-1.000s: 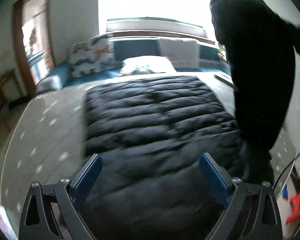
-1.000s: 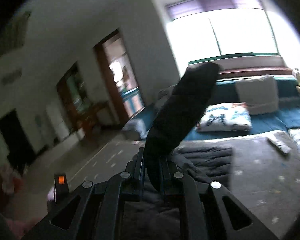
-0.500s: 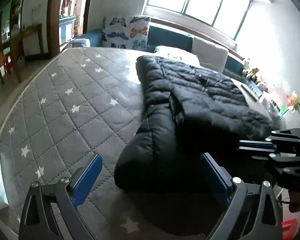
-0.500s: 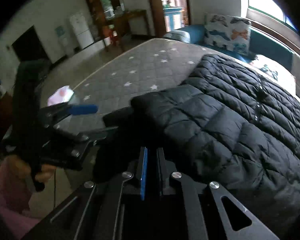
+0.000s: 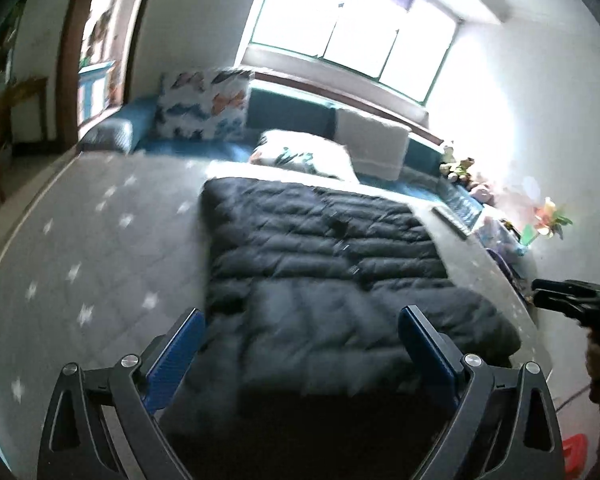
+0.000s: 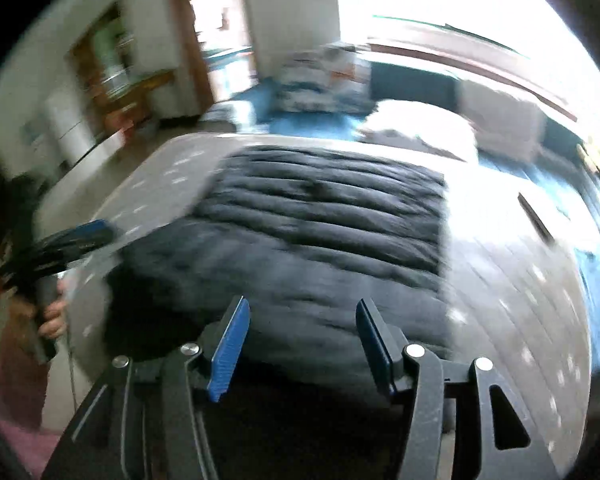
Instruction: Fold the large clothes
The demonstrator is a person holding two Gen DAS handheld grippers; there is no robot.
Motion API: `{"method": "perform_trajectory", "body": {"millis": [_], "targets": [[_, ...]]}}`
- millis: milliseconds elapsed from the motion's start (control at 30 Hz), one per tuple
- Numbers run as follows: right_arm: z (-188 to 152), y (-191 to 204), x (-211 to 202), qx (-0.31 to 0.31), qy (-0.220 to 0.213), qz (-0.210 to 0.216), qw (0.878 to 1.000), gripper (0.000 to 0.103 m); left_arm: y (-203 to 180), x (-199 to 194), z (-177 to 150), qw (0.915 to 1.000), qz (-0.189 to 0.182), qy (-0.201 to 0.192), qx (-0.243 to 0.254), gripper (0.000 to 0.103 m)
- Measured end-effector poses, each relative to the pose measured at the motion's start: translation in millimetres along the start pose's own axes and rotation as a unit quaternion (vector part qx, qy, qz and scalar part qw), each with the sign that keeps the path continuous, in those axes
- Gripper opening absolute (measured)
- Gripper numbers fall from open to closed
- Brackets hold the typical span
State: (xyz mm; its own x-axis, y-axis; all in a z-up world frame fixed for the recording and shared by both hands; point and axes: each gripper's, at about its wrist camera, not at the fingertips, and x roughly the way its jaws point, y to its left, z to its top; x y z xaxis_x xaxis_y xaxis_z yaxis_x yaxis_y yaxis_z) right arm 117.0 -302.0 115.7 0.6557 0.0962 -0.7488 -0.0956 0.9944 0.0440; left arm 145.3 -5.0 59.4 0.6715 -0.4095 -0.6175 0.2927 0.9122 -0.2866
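Daylight from a wide window [image 5: 356, 36] falls across a grey star-quilted mattress [image 5: 92, 240] where a black puffer jacket [image 5: 320, 264] lies flat, its near end doubled back over itself, apparently one fold into the job. From left to right, the left gripper [image 5: 300, 354] hovers over that near edge with jaws spread wide and nothing between them, while the right gripper [image 6: 300, 340], jaws just opened about halfway, stands empty above the padded cloth, likely having let it drop into place
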Motion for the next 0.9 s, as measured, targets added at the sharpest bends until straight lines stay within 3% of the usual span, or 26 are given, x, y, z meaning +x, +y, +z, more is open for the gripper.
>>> {"method": "perform_trajectory", "body": {"millis": [100, 300, 433, 500, 733, 900], "targets": [[-4, -51, 6, 0.056, -0.008, -0.025, 0.998, 0.061, -25, 14, 17, 0.9995, -0.011, 0.001, 0.03, 0.103], [-22, -91, 49, 0.134, -0.014, 0.036, 0.99, 0.061, -57, 63, 22, 0.9964, -0.042, 0.045, 0.059, 0.103], [-42, -71, 74, 0.087, -0.004, 0.042, 0.995, 0.061, -63, 92, 1, 0.9917, 0.011, 0.074, 0.104, 0.103], [-54, -58, 87, 0.056, 0.001, 0.02, 0.998, 0.062, -54, 100, -13, 0.9896, 0.031, 0.086, 0.111, 0.103], [-81, -45, 97, 0.023, -0.041, -0.009, 0.999, 0.063, -13, 109, -44, 0.9912, 0.057, 0.087, 0.082, 0.103], [-68, -37, 86, 0.023, -0.014, -0.037, 0.999, 0.063, -10, 111, -54, 0.9896, 0.068, 0.088, 0.091, 0.103]]}}
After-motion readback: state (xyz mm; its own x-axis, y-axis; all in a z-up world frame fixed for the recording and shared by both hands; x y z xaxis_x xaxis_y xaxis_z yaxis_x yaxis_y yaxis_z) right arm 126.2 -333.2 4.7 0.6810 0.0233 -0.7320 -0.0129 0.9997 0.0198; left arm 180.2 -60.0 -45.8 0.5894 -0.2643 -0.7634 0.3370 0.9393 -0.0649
